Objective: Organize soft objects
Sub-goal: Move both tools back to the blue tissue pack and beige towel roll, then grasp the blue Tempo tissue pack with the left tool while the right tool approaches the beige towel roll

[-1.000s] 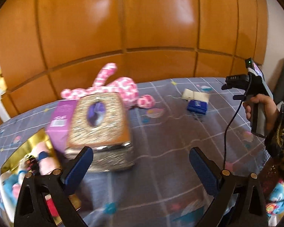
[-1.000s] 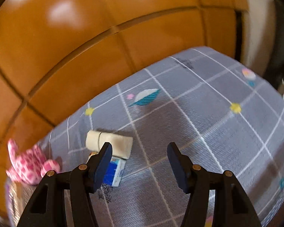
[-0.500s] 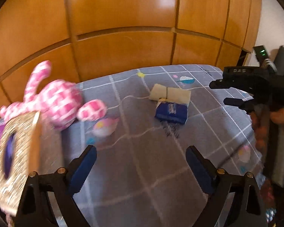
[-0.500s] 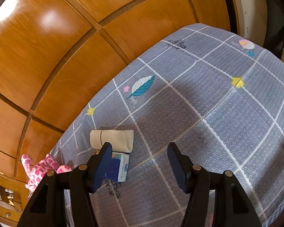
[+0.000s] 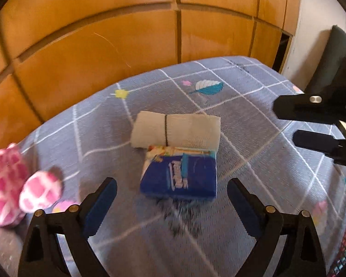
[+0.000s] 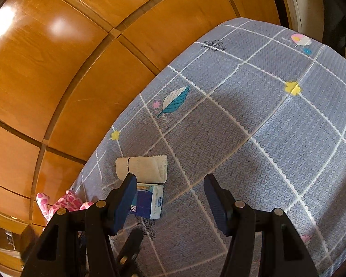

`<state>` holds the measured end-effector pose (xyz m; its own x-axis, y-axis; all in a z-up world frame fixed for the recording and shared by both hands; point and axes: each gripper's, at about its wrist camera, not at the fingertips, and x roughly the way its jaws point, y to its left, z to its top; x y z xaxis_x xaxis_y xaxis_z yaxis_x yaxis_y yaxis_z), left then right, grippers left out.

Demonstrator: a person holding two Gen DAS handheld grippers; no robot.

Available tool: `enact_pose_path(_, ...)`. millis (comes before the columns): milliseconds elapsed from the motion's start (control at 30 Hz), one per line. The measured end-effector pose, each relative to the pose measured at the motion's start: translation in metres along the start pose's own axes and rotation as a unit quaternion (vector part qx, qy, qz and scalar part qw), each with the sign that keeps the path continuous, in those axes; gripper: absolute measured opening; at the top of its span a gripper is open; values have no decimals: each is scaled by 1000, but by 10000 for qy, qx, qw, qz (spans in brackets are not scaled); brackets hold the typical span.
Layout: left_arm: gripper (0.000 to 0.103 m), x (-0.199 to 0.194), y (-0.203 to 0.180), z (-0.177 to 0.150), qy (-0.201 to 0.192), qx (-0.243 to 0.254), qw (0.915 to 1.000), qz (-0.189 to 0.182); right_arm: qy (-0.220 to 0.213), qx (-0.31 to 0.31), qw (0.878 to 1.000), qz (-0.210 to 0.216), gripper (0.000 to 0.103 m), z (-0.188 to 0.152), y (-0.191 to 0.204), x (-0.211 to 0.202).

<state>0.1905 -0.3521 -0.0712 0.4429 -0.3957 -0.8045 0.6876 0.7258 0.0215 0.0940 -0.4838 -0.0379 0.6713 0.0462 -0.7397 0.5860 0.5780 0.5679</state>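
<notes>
- No box, basket or other container shows in either view.
- The left gripper (image 5: 171, 198) stands with its blue-padded fingers (image 5: 99, 205) spread wide and nothing between them.
- Just ahead of the left fingertips, centred in the gap, lies a blue tissue pack (image 5: 180, 176), flat on the mat.
- Touching the far edge of the pack is a rolled beige cloth (image 5: 176, 130), lying crosswise with a dark band around it.
- To the left of the left finger sits a pink-and-white plush toy (image 5: 13, 189), partly cut off by the frame edge and blurred.
- The right gripper (image 6: 170, 202) is also spread wide and holds nothing.
- From the right wrist view, the tissue pack (image 6: 148, 203) lies just beyond the left finger, partly hidden behind its pad; the rolled cloth (image 6: 143, 168) lies just past it, touching it.
- The plush toy (image 6: 62, 204) sits far off to the left of those fingers, near the wood panelling.
- In the left wrist view the right gripper's (image 5: 311, 124) black fingers reach in from the right edge, well to the right of the cloth and above the mat.
- Nothing stands between the left fingers and the tissue pack.
- The surface is a grey mat (image 5: 253, 106) with a white grid and small printed motifs, among them a teal leaf (image 6: 174, 101).
- Behind it runs glossy orange-brown wood panelling (image 5: 126, 34); at far right a pale wall (image 5: 311, 23) with a dark object leaning on it.
</notes>
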Motion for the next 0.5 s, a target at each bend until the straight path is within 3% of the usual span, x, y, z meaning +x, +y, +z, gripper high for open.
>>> enact_pose_path(167, 96, 31, 2, 5, 145, -84, 9998, -107, 79, -33, 9999, 53, 61, -2, 2, 3)
enact_pose_path(200, 81, 35, 4, 4, 144, -179, 9995, -235, 91, -38, 9999, 58, 61, -2, 3, 4)
enact_pose_path(233, 73, 34, 5, 2, 112, -239, 9990, -349, 96, -48, 9999, 54, 61, -2, 3, 4)
enact_pose_path(367, 73, 14, 10, -5, -76, -508, 9965, -665, 77, -76, 9999, -12, 61, -2, 3, 5)
enact_pose_path(500, 73, -19, 9, -29, -154, -524, 9975, -447, 78, -98, 9999, -34, 61, -2, 3, 6)
